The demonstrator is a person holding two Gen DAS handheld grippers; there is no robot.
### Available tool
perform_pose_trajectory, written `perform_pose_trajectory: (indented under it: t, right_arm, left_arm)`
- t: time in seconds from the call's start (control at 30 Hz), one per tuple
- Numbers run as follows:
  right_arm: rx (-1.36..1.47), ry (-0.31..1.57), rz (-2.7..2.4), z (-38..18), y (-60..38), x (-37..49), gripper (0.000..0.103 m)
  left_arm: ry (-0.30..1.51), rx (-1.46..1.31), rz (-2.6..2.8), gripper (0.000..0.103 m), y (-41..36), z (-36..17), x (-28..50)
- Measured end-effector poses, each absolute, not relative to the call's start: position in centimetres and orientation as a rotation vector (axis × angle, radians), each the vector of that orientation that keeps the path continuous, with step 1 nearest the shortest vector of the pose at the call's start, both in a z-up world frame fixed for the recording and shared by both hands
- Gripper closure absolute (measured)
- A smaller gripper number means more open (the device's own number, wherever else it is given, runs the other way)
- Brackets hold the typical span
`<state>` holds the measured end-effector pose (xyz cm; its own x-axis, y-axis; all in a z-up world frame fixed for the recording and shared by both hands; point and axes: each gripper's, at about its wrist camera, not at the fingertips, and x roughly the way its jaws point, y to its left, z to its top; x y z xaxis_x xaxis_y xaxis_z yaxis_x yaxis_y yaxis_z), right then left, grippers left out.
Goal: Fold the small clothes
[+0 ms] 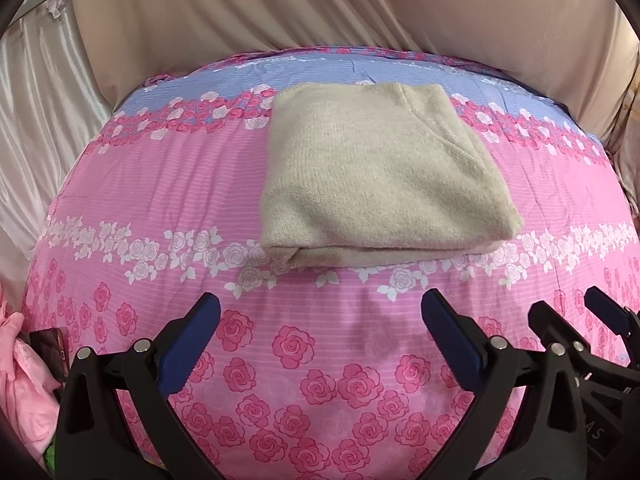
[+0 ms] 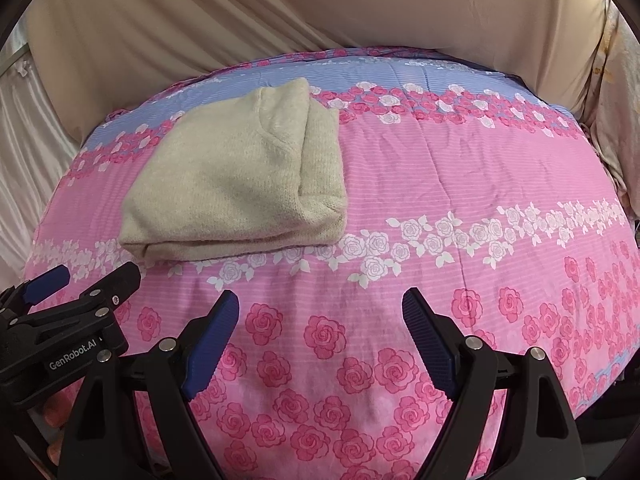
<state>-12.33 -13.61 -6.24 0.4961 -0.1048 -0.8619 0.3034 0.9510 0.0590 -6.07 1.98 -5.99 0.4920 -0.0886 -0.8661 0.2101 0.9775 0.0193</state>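
Note:
A beige knitted garment (image 1: 372,172) lies folded into a thick rectangle on the pink rose-print bedspread (image 1: 312,360). In the right wrist view the same garment (image 2: 236,184) sits at the upper left. My left gripper (image 1: 320,308) hovers open just short of the garment's near edge, with nothing between its blue pads. My right gripper (image 2: 320,304) is also open and empty, over bare bedspread (image 2: 460,180) to the right of the garment. The right gripper's fingers (image 1: 600,304) show at the lower right of the left wrist view, and the left gripper's fingers (image 2: 52,276) show at the lower left of the right wrist view.
Beige draped fabric (image 1: 320,4) rises behind the bed, and shiny cream curtains (image 1: 36,92) hang at the left. A dark phone (image 1: 50,348) and pink clothing (image 1: 24,400) lie at the bed's left edge. The bed's right edge (image 2: 608,364) drops off close to my right gripper.

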Motion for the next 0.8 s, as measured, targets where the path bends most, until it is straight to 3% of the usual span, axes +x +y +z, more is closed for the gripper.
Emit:
perform_pose_trajectory:
  t: [0.8]
  right_arm:
    - [0.212,1.033,-0.259,-6.40,-13.43,-12.32,0.022]
  left_arm:
    - [1.048,0.178,-0.174,0.005,1.58,-6.53,-6.22]
